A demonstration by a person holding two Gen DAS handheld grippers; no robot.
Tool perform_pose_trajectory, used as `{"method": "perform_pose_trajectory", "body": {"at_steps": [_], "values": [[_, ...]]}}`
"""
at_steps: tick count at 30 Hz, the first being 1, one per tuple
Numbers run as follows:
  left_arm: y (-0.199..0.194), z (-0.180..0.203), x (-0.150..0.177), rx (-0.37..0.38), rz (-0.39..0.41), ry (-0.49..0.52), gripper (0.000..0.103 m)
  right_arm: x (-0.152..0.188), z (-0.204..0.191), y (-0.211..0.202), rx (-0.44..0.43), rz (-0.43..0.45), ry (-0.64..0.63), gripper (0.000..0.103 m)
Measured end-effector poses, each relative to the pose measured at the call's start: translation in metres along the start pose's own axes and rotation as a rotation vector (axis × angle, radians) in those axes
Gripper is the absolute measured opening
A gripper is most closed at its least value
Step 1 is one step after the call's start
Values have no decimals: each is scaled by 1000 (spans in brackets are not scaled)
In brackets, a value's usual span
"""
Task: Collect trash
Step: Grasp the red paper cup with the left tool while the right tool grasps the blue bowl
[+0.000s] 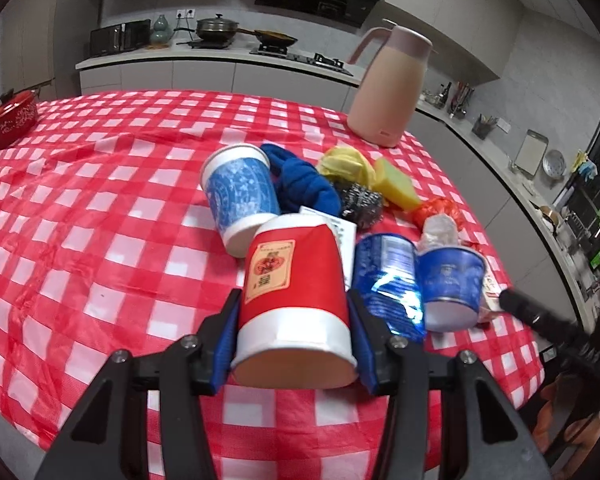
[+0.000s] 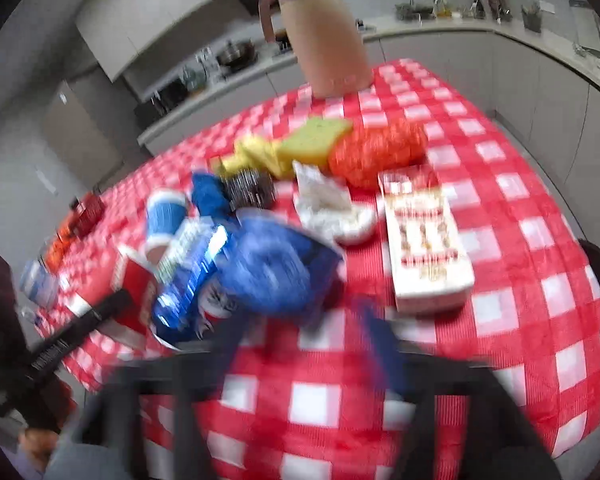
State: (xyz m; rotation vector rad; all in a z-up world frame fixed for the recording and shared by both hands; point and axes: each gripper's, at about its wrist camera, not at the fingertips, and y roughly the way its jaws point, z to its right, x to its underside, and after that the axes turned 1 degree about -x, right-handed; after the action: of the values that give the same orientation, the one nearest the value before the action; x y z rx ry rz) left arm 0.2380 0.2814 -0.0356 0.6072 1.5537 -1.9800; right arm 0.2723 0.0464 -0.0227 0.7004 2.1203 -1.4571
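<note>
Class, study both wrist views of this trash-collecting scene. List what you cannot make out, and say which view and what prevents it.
- Right wrist view: motion blur smears the right hand-held gripper; whether anything touches its fingers is unclear.
- Right wrist view: the print on the white carton is blurred.
- Left wrist view: the paper slip is mostly hidden behind the red cup, which the left hand-held gripper clamps.
- Left wrist view: the red pot is cut off by the edge.
</note>
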Motion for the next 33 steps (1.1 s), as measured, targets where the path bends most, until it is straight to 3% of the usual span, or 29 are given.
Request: {"method": "perform_pose_trajectory", "body": {"at_steps": [4,16,19,30,33], "values": [[1,-9,-3,-1,4,-15,51,-10,-9,13,-26,-29,21,89],[4,-20,-9,15,9,-22,53,-4,-6,63,38,-117,128,89],[5,-20,-11,22,7,-18,53,-4,-12,68,41,-124,97,81],[19,-37,1,-35,-71,-62,64,0,-27,53,107,-106,-57,79],[28,-47,8,-19,-107,-108,66,3,-26,52,110,-122,-76,79]]}}
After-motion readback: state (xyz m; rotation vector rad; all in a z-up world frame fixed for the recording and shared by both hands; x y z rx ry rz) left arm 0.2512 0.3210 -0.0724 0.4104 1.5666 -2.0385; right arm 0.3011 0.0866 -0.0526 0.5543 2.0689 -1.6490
